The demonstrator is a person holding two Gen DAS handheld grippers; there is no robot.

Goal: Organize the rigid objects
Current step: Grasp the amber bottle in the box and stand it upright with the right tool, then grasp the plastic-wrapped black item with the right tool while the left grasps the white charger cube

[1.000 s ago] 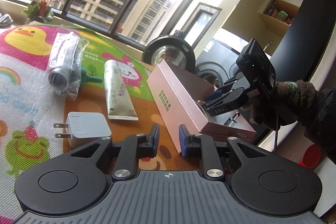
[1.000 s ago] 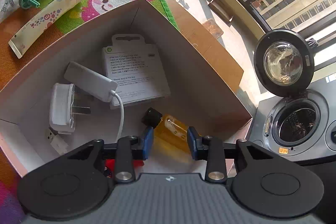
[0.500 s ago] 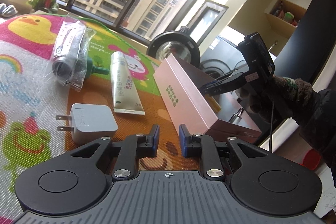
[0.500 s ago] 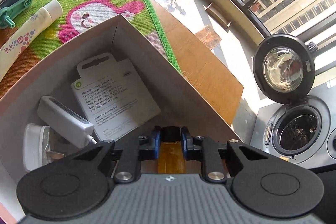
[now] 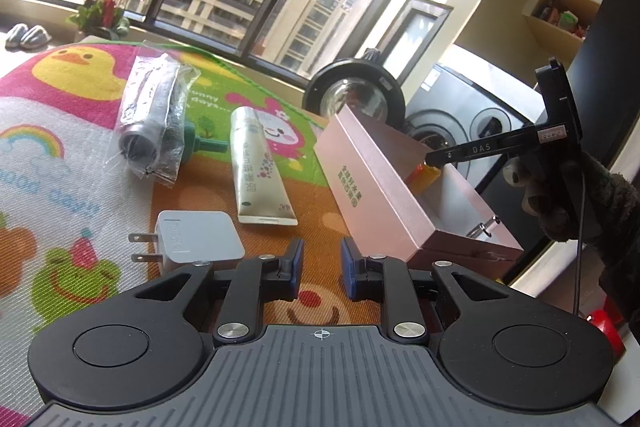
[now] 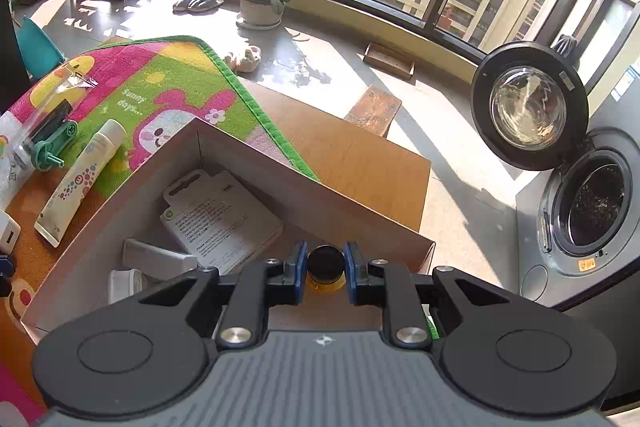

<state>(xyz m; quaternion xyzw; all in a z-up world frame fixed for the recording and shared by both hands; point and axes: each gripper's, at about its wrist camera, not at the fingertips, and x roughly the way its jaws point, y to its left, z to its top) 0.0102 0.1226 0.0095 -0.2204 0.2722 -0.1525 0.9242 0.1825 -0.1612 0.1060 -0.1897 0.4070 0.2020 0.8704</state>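
My right gripper [image 6: 325, 271] is shut on a small amber bottle [image 6: 325, 281] with a black cap and holds it just above the pink box [image 6: 256, 163]. It also shows in the left wrist view [image 5: 434, 163], with the bottle [image 5: 425, 177] over the box [image 5: 372, 187]. Inside the box lie a white card pack [image 6: 220, 215], a white adapter [image 6: 156, 259] and a plug. My left gripper [image 5: 321, 269] is nearly closed and empty, low over the mat. A grey charger [image 5: 192, 239], a cream tube [image 5: 258, 173] and a bagged grey cylinder [image 5: 150, 123] lie on the mat.
A colourful cartoon mat [image 5: 56, 163] covers the wooden table [image 6: 360, 155]. A green plastic part [image 6: 50, 151] lies by the bag. A washing machine with its door open [image 6: 532, 107] stands to the right. A flower pot [image 6: 262, 11] sits on the floor.
My right gripper closed on the amber bottle inside the box and has lifted it, tilting up toward the window. My left gripper has barely moved.
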